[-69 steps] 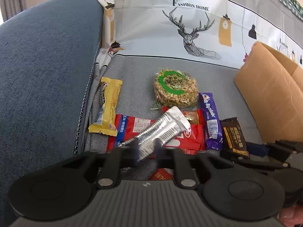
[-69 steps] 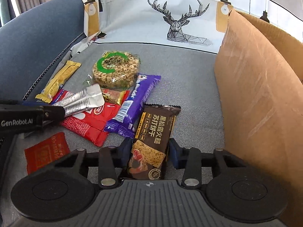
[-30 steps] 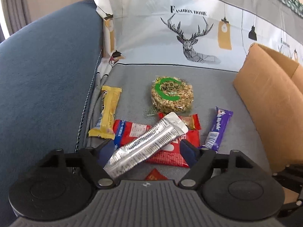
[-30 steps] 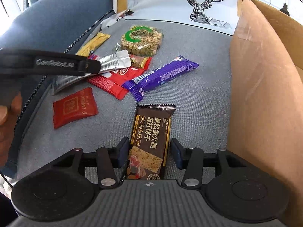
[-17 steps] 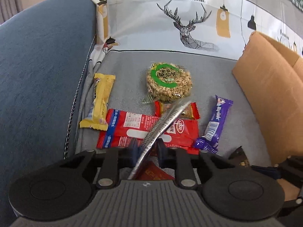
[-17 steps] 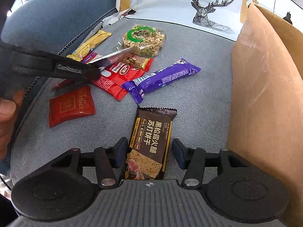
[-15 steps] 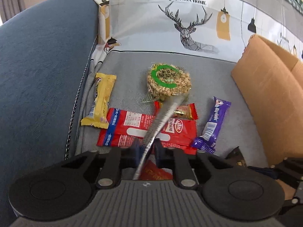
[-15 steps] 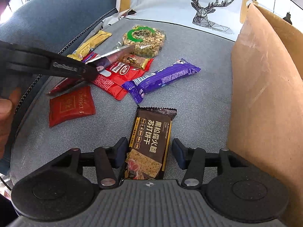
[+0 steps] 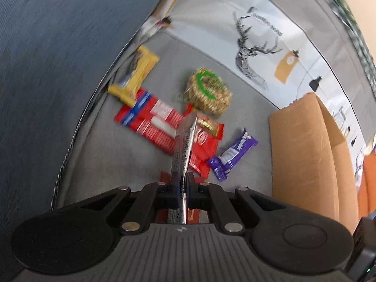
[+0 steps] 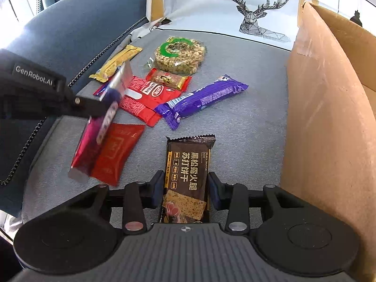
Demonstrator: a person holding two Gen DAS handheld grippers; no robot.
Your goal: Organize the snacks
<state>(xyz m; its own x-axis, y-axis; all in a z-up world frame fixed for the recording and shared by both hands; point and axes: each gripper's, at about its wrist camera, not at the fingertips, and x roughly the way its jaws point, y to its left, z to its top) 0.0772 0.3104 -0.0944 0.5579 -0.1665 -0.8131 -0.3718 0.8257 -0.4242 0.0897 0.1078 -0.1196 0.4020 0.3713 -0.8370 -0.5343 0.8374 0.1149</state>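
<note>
My left gripper (image 9: 182,183) clenched on long silver foil snack stick (image 9: 184,145), lifted off grey sofa seat (image 10: 246,117). Right gripper (image 10: 185,188) jaws just closing around dark brown cracker packet (image 10: 188,169) near seat's front edge; contact unclear. Brown cardboard box (image 10: 329,117) at seat's right edge. Purple wrapper bar (image 10: 202,99), red flat packets (image 10: 145,96) mid-seat.

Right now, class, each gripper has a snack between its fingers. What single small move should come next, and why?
Probably carry the silver packet towards the cardboard box. The left gripper is shut on it, clear of the pile. The right gripper has just been closing around the brown cracker bar, which seems not yet firmly clamped.
</note>
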